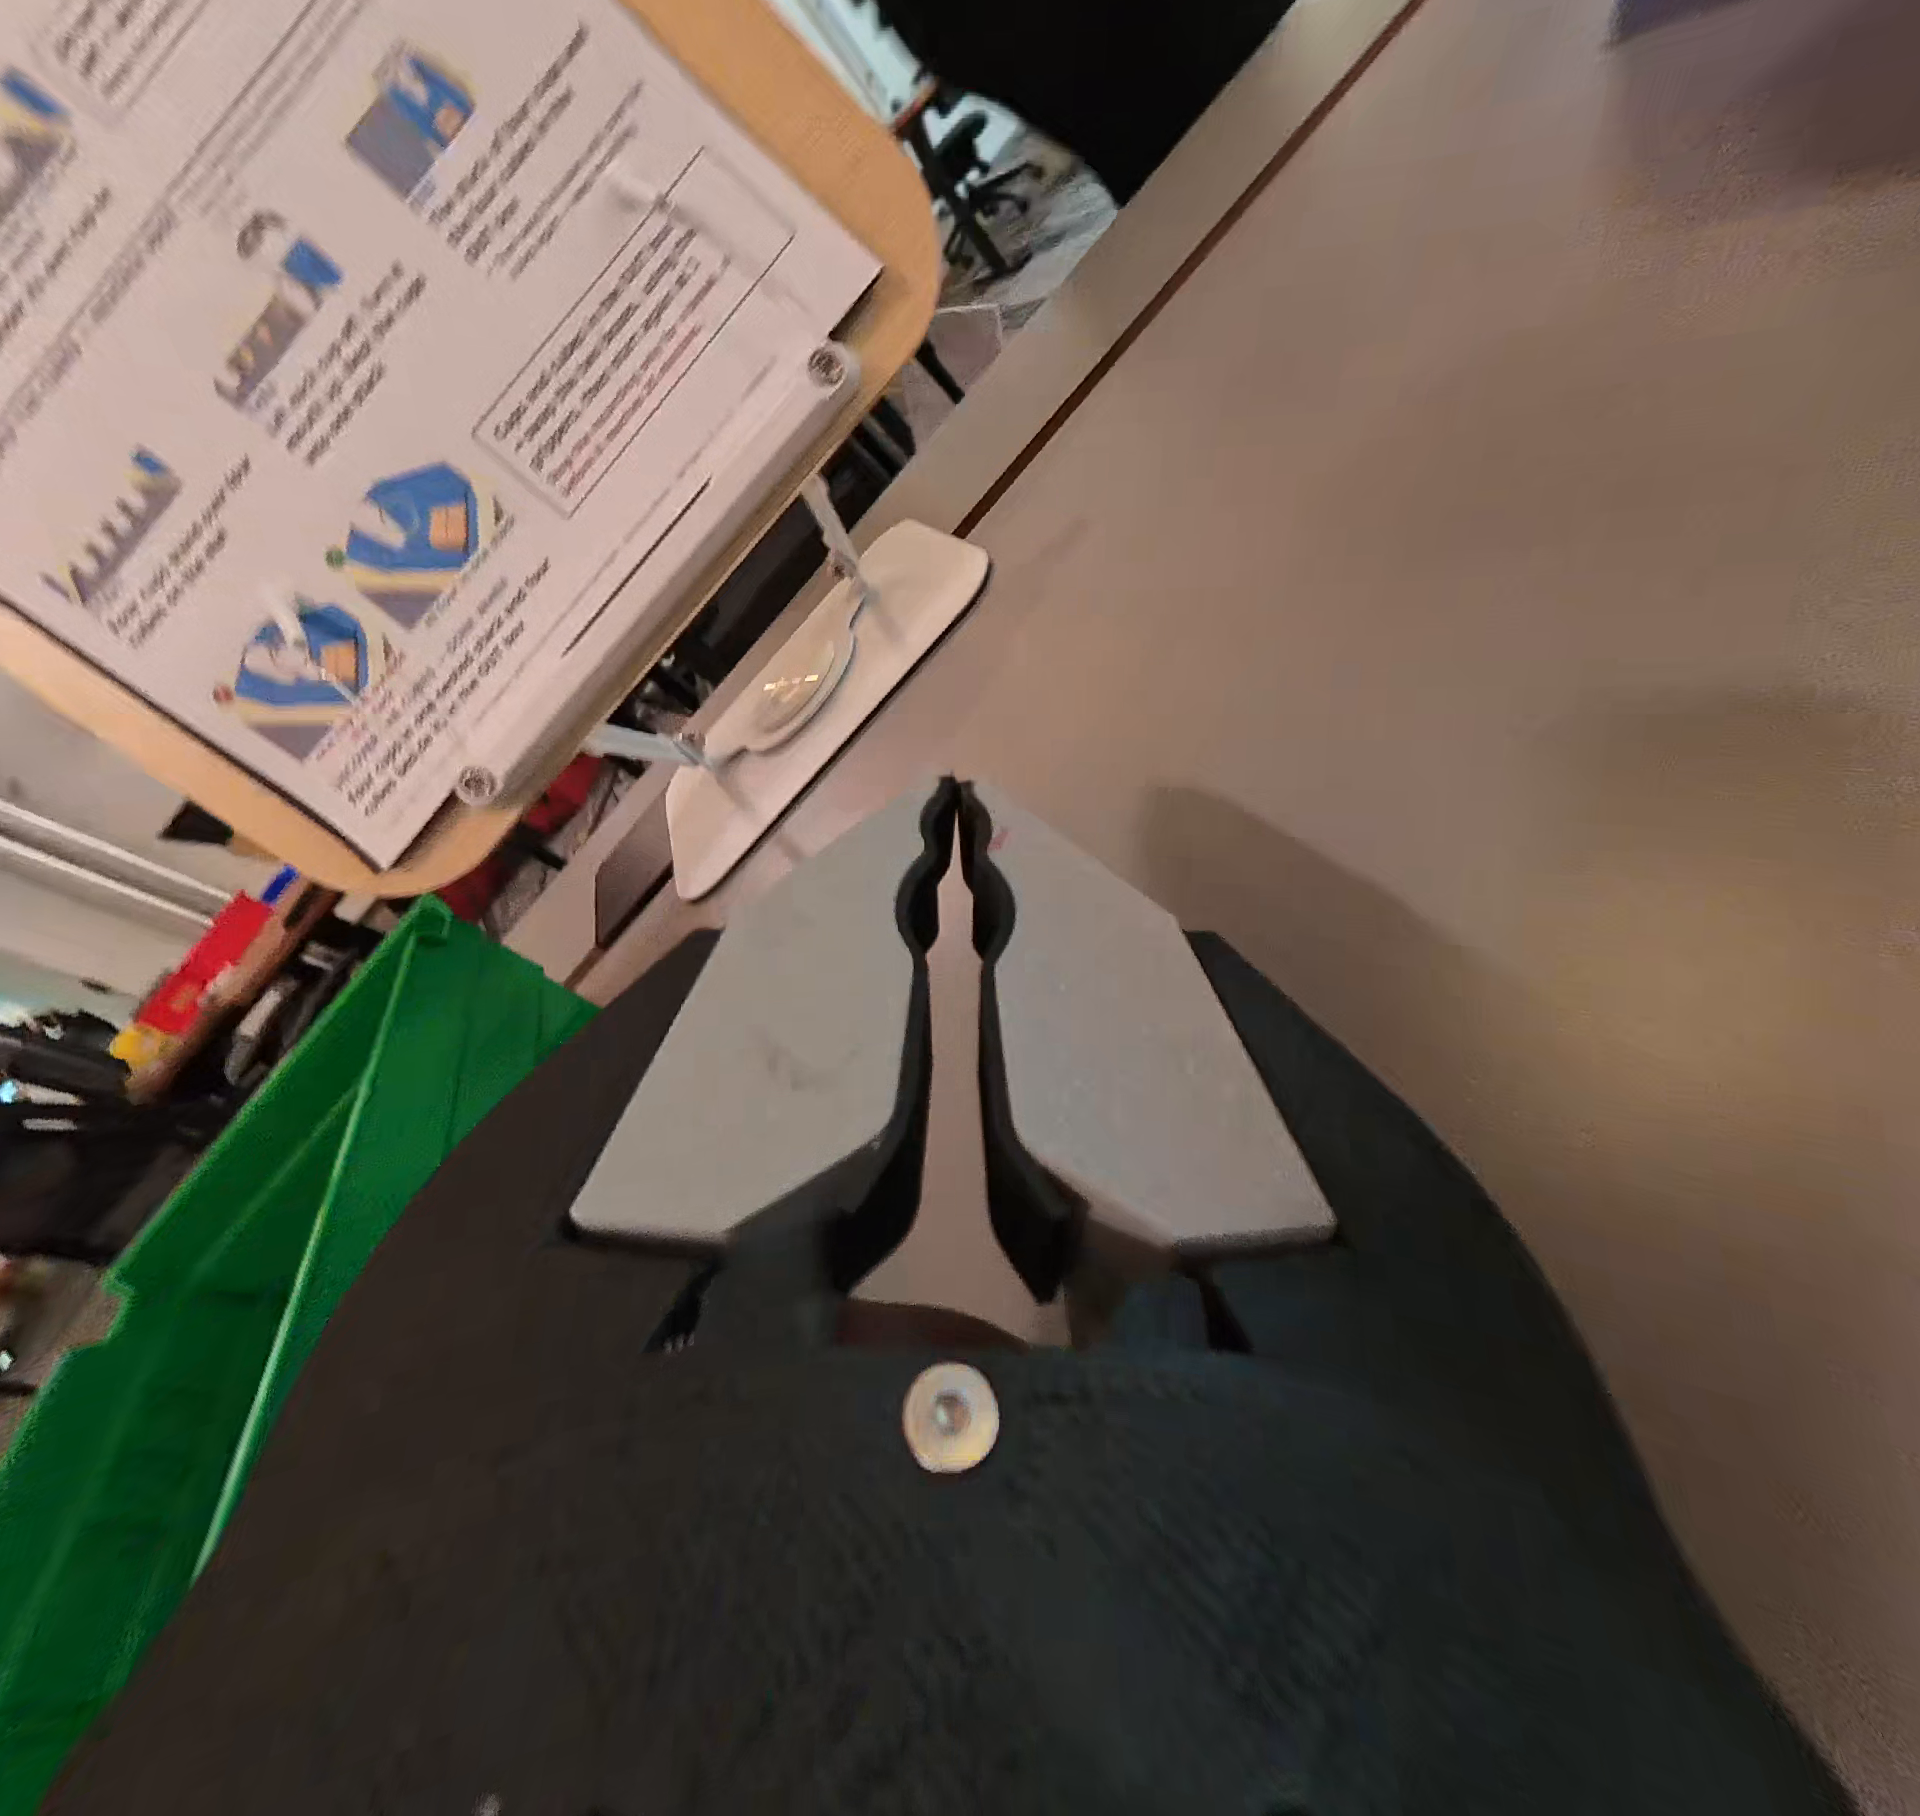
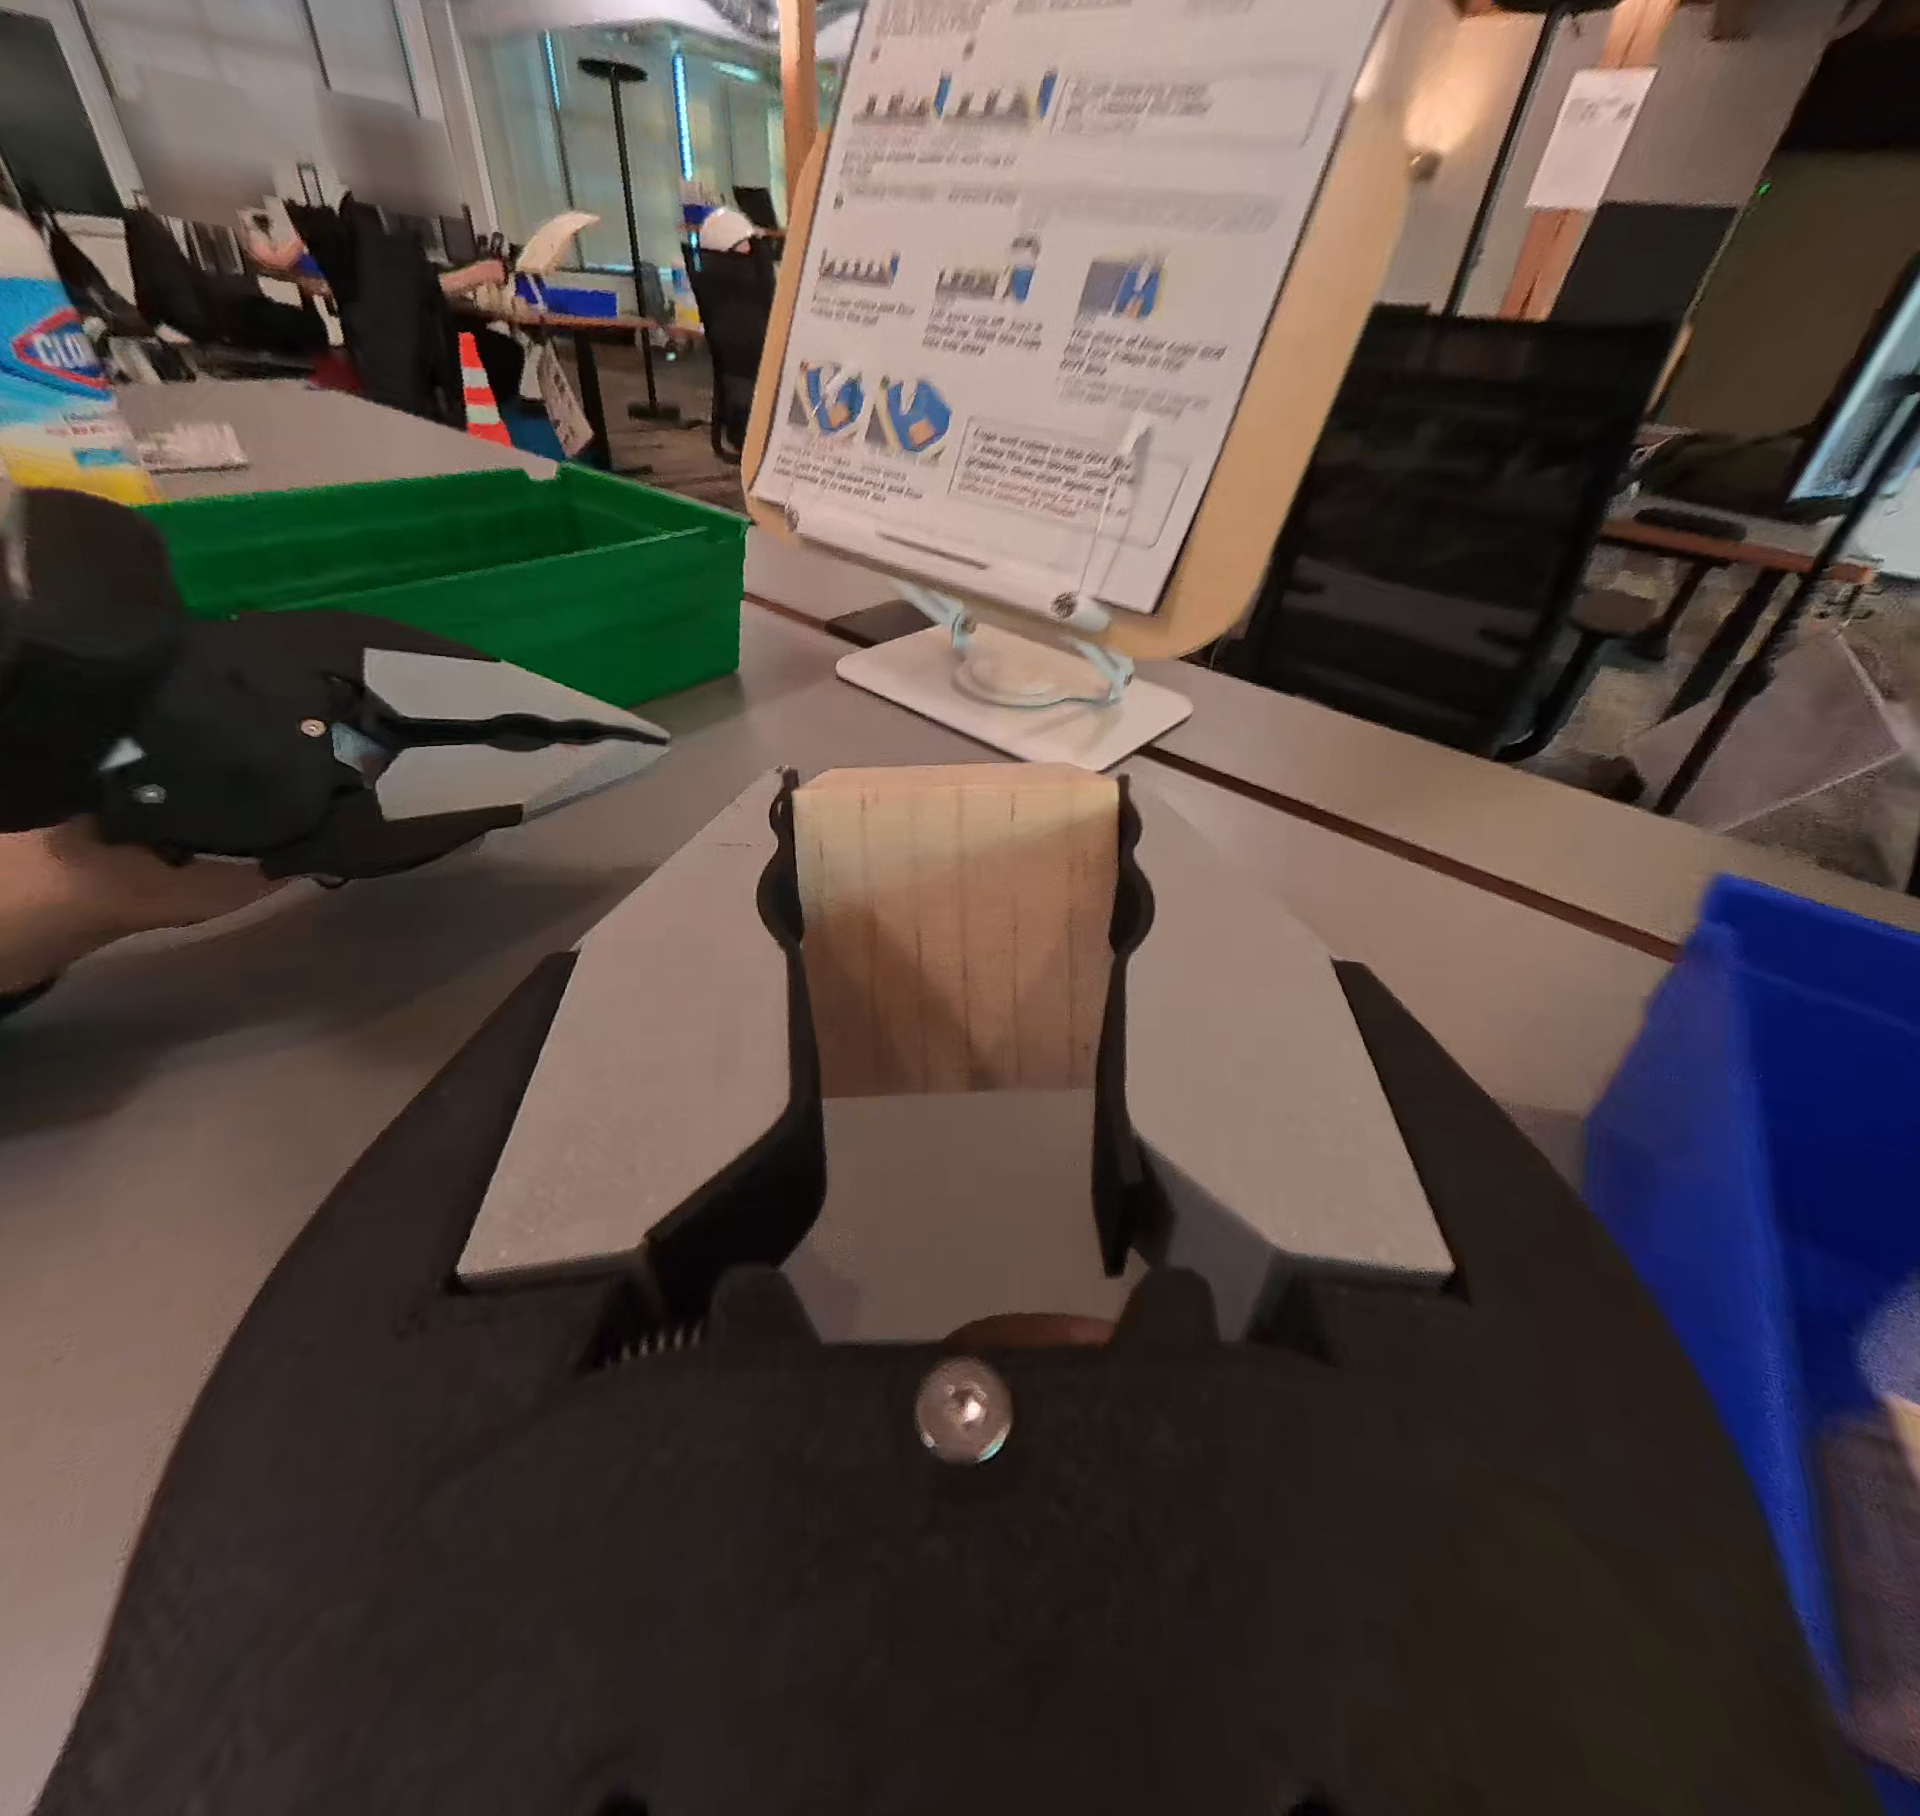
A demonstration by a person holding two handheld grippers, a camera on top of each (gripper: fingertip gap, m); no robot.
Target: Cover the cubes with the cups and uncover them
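Note:
My right gripper (image 2: 954,810) is shut on a pale wooden cube (image 2: 956,925); both pads press on its sides and it is held above the grey table (image 2: 312,1091). My left gripper (image 1: 956,795) is shut with nothing between its fingertips, above the table (image 1: 1455,623). It also shows in the right wrist view (image 2: 582,732), at the left, shut, held by a hand. No cups are in view.
A green bin (image 2: 499,571) stands at the back left and shows in the left wrist view (image 1: 260,1195). A blue bin (image 2: 1787,1195) is at the right. An instruction sheet on a stand (image 2: 1049,312) with a white base (image 2: 1018,706) stands ahead.

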